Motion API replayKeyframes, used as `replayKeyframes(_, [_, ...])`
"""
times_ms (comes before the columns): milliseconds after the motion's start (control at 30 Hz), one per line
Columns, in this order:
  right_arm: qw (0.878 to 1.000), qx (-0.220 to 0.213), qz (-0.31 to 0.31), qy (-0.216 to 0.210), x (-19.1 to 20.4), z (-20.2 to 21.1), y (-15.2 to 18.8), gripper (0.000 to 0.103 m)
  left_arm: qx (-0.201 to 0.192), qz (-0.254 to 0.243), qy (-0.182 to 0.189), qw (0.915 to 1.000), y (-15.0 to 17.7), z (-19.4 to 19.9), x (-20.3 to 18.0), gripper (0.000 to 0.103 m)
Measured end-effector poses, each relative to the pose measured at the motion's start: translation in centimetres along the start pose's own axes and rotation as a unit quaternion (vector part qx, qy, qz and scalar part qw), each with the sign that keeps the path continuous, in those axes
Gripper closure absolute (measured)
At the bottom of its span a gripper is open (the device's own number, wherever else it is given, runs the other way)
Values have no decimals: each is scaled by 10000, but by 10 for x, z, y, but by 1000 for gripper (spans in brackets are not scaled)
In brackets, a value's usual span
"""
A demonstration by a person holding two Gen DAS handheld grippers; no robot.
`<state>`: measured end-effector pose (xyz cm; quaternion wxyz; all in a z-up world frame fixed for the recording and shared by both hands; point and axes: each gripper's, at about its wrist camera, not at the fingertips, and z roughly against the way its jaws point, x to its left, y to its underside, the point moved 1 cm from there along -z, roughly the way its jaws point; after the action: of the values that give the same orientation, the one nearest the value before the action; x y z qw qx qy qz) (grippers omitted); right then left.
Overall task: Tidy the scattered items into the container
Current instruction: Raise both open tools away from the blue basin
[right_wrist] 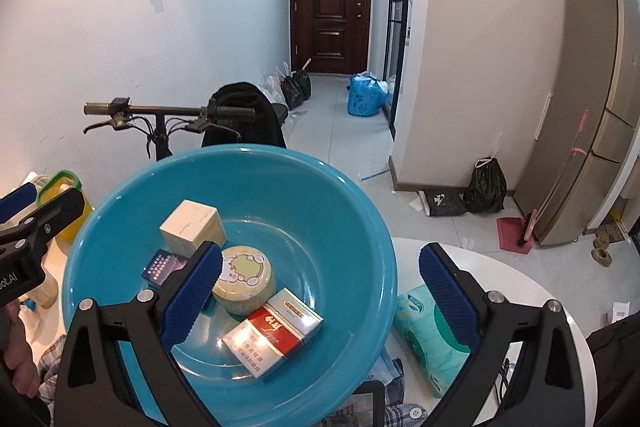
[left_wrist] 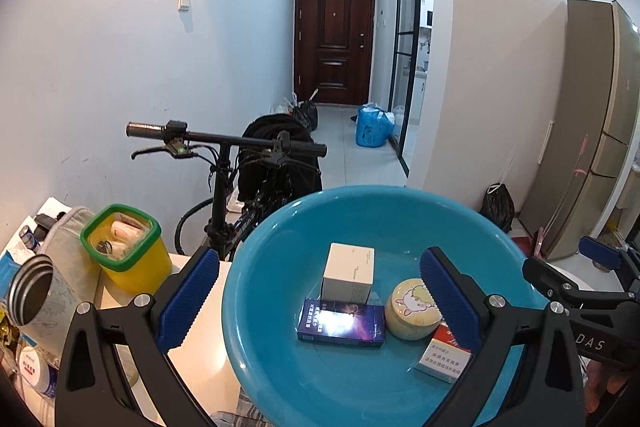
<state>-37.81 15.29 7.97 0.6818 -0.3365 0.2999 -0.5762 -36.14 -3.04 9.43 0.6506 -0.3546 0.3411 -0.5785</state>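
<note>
A teal basin sits on the white table and holds a white box, a dark blue box, a round yellow tin and a red and white cigarette carton. My left gripper hovers open over the basin with nothing between its fingers. My right gripper also stands open above the basin's right rim, holding nothing. A green tissue pack lies on the table right of the basin.
A yellow tub with a green rim, a metal cup and clutter crowd the table's left. A bicycle stands behind the table. Checked cloth lies near the front edge. A fridge stands at right.
</note>
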Motion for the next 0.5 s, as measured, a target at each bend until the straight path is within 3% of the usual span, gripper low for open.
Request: replayKeyframes(500, [9963, -838, -141, -133, -5, 68, -17, 4, -830, 28, 214, 9963, -21, 81, -1, 1])
